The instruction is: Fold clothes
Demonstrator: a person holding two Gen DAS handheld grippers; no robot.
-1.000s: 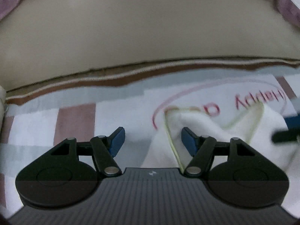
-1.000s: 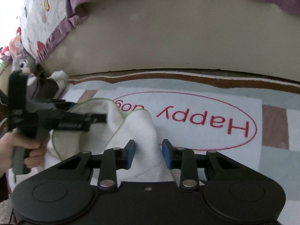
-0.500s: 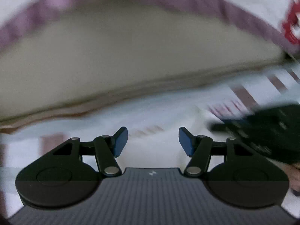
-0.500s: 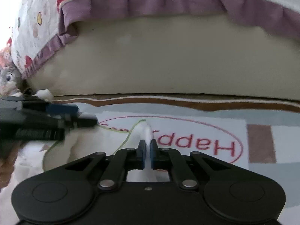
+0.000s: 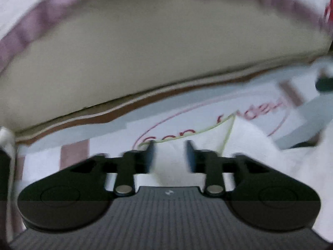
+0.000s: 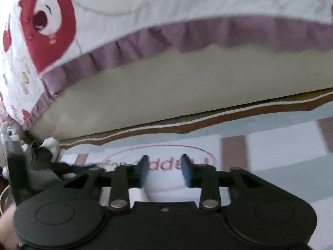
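White cloth [image 5: 245,145] on printed mat [image 6: 270,143], red lettering blurred, unreadable.
Left gripper [image 5: 169,156] closing, unclamped, cloth between jaws; right gripper [image 6: 165,169] opening, holding nothing.

**Open mat ahead, mattress wall behind**

The patchwork mat [image 6: 270,145] lies flat and bare to the right in the right wrist view, giving open room for a pass. The far side is closed off by the beige mattress side [image 5: 166,52], which rises straight from the mat's brown border, with a frilled quilt [image 6: 145,6] overhanging it. A white cloth [image 5: 249,145] heaps up on the mat's middle and right in the left wrist view. At the far left corner a plush toy [image 6: 12,133] and the left claw [image 6: 68,167] crowd the way; blur makes their spacing uncertain.
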